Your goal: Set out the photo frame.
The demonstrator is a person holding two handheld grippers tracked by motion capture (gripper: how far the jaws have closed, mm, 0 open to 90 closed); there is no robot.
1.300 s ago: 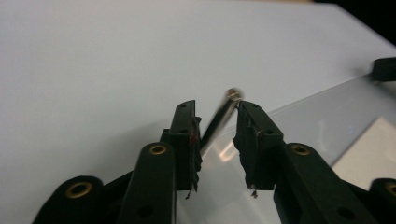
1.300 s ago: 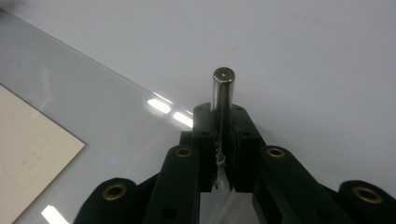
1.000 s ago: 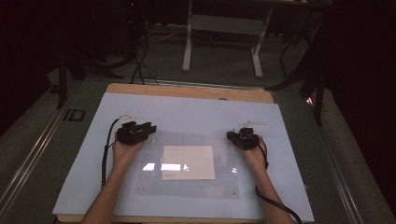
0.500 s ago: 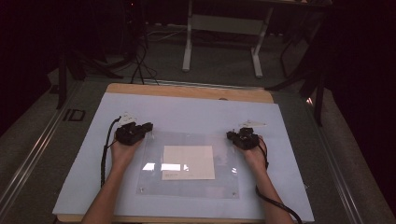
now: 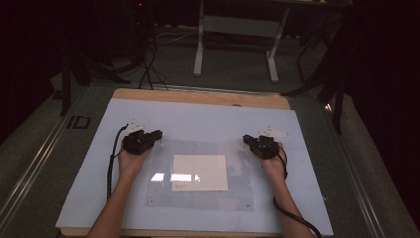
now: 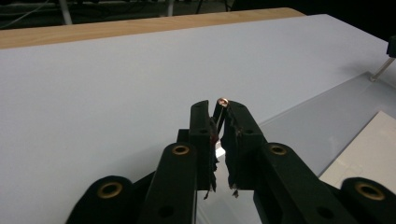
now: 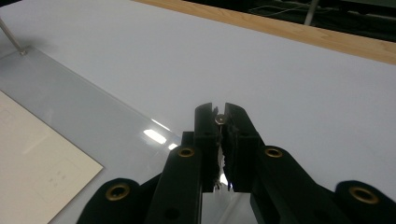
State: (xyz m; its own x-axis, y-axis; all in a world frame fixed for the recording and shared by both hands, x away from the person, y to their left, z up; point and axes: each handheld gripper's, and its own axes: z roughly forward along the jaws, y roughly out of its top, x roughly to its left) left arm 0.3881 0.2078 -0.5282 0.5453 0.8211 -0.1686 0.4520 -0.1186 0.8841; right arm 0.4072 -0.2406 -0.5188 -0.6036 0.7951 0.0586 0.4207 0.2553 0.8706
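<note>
Overhead, a person's two forearms reach in from the near edge of a pale blue worktop [image 5: 198, 119], each hand holding black tongs at a far corner of a clear acrylic sheet [image 5: 198, 196]. The sheet lies flat near the person, and a cream sheet of paper [image 5: 199, 172] sits under or on its middle; which one cannot be told.

The left tongs [image 5: 159, 135] rest at the sheet's far left corner. In the left gripper view they are [image 6: 219, 109] pinched narrow on a thin upright pin with a copper-coloured ring head [image 6: 222, 101]. Those jaws have just been closing, and the pin stands between them.

The right tongs [image 5: 246, 140] sit at the far right corner. In the right gripper view they are [image 7: 218, 112] likewise pinched narrow around a small round metal screw head [image 7: 219, 119].

Gripping both far corner fasteners at once probably lets the person free or fix the sheet evenly, without it sliding over the paper.

Much is hard to read. The fasteners' lower ends are hidden between the jaws, so whether they sit in the sheet or are lifted clear cannot be told. Faint print on the paper is too small to read. Two small dots at the sheet's near corners may be more fasteners. The room beyond the worktop is dark.
</note>
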